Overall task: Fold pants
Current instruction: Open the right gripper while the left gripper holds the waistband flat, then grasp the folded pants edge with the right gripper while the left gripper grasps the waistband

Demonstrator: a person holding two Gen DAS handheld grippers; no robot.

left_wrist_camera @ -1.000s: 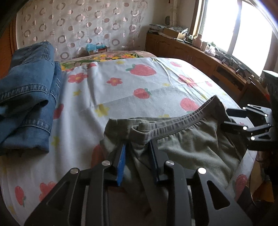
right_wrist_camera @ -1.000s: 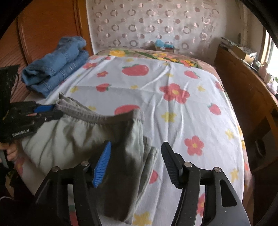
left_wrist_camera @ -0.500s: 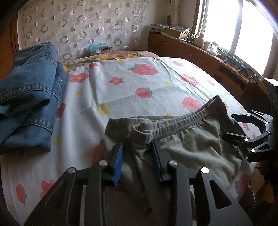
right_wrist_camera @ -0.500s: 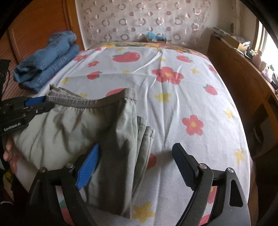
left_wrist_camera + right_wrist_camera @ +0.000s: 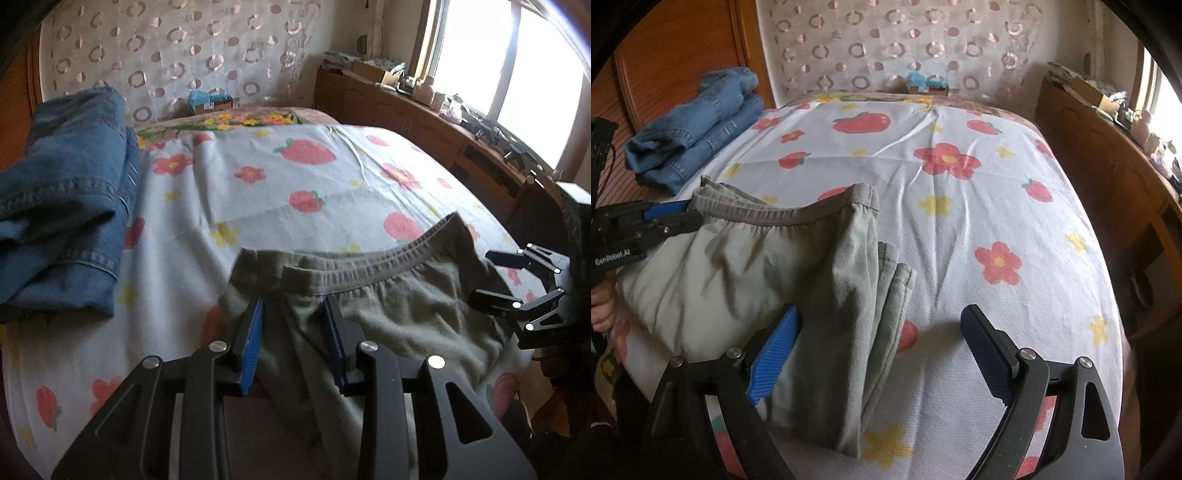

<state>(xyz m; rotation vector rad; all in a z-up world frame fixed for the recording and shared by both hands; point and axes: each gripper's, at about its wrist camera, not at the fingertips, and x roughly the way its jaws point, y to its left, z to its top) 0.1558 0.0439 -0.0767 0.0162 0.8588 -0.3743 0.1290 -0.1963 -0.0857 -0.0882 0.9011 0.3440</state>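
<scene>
The olive-grey pants [image 5: 399,310] lie folded near the bed's front edge, waistband [image 5: 798,216] toward the headboard. My left gripper [image 5: 293,314] has its blue pads partly parted around the left waistband corner, with cloth between them; it also shows in the right wrist view [image 5: 679,218]. My right gripper [image 5: 882,332] is wide open and empty, low over the pants' right edge; it shows at the right of the left wrist view [image 5: 491,277].
The bed sheet [image 5: 960,206] has strawberries and flowers on white. Folded blue jeans [image 5: 62,206] lie at the left, also in the right wrist view [image 5: 698,125]. A wooden cabinet [image 5: 424,118] with clutter runs along the right under the window.
My right gripper has opened wider and let go of the pants' right side. My left gripper's pads have parted a little more around the waistband corner.
</scene>
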